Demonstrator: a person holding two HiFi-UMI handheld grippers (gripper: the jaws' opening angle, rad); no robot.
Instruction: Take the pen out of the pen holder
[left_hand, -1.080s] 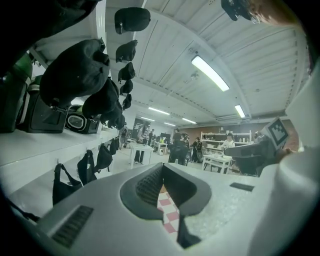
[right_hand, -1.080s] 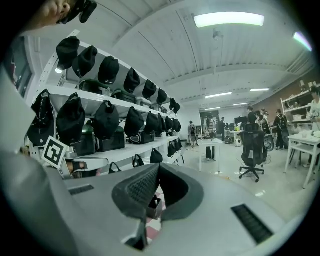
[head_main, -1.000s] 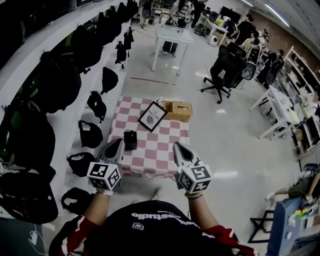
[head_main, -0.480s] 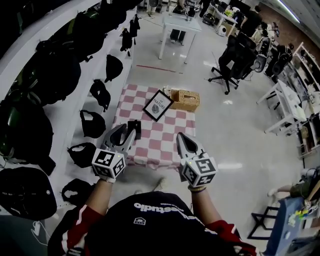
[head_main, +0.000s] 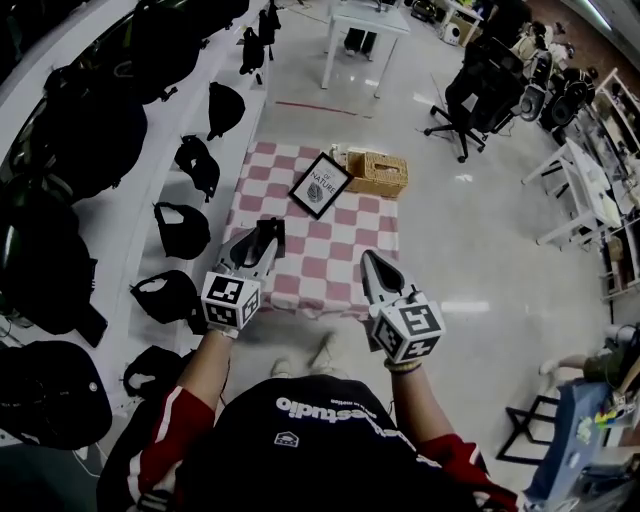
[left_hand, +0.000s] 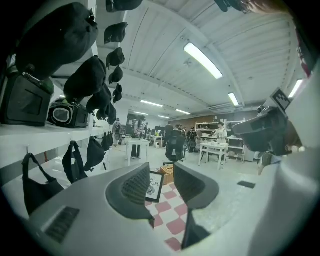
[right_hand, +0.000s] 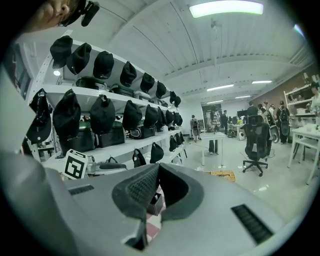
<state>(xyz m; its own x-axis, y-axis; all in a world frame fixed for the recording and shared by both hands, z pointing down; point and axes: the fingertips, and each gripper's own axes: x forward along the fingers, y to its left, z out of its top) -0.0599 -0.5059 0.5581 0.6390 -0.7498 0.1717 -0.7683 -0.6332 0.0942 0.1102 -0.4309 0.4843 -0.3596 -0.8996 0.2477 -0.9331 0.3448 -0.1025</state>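
A small black pen holder (head_main: 272, 233) stands near the left edge of the pink-and-white checked table (head_main: 330, 262). I cannot make out a pen in it. My left gripper (head_main: 256, 242) reaches it in the head view, its tips overlapping the holder. Its jaws are open and nothing is between its pads (left_hand: 137, 185); only the framed picture (left_hand: 154, 184) shows through the gap. My right gripper (head_main: 376, 268) hovers over the table's near right edge with its tips shut together on nothing. In the right gripper view the pen holder (right_hand: 154, 202) shows below the closed jaws.
A framed picture (head_main: 320, 187) and a wicker basket (head_main: 378, 173) sit at the table's far end. Shelves with black bags and caps (head_main: 190, 165) run along the left. An office chair (head_main: 482, 88) and a white table (head_main: 366, 28) stand farther off on the floor.
The left gripper's jaws have spread from shut to open, and it has moved forward and down to the pen holder. The right gripper has sunk slightly.
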